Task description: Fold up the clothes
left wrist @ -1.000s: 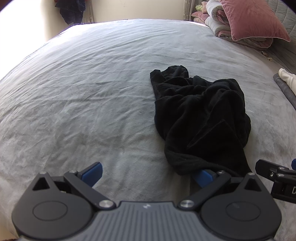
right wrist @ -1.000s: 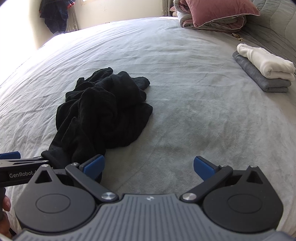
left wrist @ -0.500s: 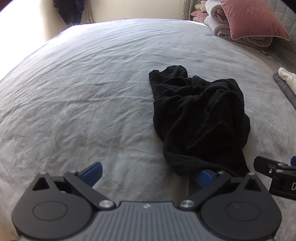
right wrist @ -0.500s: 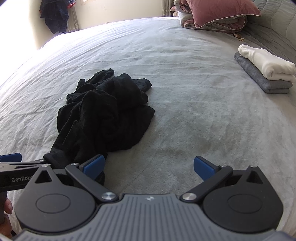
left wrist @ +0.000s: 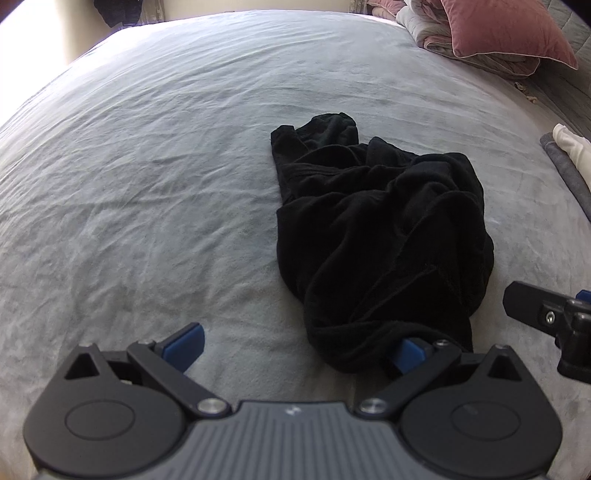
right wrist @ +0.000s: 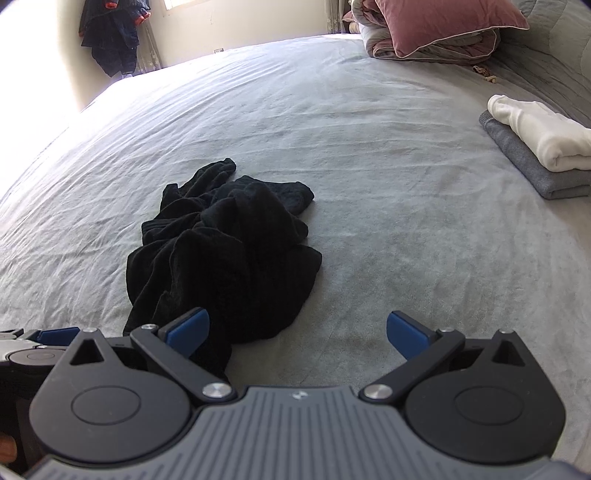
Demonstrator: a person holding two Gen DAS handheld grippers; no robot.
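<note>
Black garment (left wrist: pixel 380 236) at left hand-held gripper (left wrist: pixel 295 349)

Black garment (left wrist: pixel 384 236): soft matt cloth, fuzzy knit look, crumpled. Bed cover (left wrist: pixel 147 184): grey cloth, matt, slightly velvety nap, fine wrinkles. Left claw (left wrist: pixel 293 345) and right claw (right wrist: pixel 297 328): matt black plastic arms, smooth blue pads, shiny metal pivot pins, ribbed grey plastic body. Beyond the garment, pillow (right wrist: pixel 447 22): pink velvety cloth. Folded white cloth (right wrist: pixel 543 133) on grey knit cloth (right wrist: pixel 532 166), both matt.
</note>
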